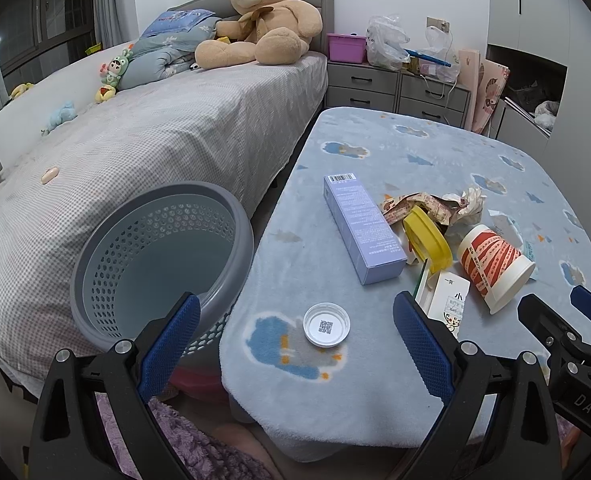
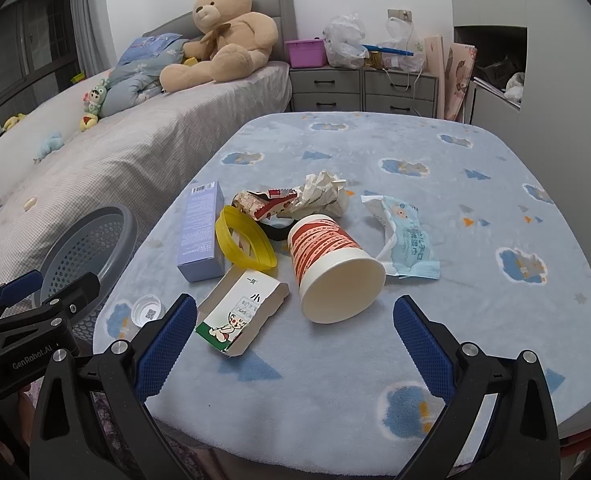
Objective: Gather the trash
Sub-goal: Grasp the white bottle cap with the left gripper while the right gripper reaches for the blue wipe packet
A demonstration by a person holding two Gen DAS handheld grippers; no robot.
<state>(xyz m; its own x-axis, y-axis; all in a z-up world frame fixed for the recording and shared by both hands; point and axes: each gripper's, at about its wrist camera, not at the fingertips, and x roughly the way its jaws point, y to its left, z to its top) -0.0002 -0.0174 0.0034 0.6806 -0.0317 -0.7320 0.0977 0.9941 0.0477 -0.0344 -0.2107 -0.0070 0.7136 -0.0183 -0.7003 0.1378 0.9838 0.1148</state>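
While nothing is yet lying in the bin, these lines are running from the largest thing down, each placed against the paper cup.

Table [image 2: 375, 380]: carrying all the trash under a pale blue blanket.
Bin [image 1: 107, 264]: standing off the table's edge, far to the cup's left, apparently empty.
Purple box [image 1: 359, 228]: lying left of the cup, long axis running away from the grippers.
Paper cup [image 2: 331, 268]: lying on its side, mouth facing the right gripper, long axis pointing away.
Small carton [image 2: 243, 312]: lying just beside the cup's left.
White cap [image 1: 326, 325]: sitting nearest the bin, directly ahead of the left gripper.
Left gripper [image 1: 295, 340]: hovering with fingers spread wide, holding nothing, nearer the cap.
Right gripper [image 2: 295, 340]: hovering likewise spread and empty, nearer the cup.
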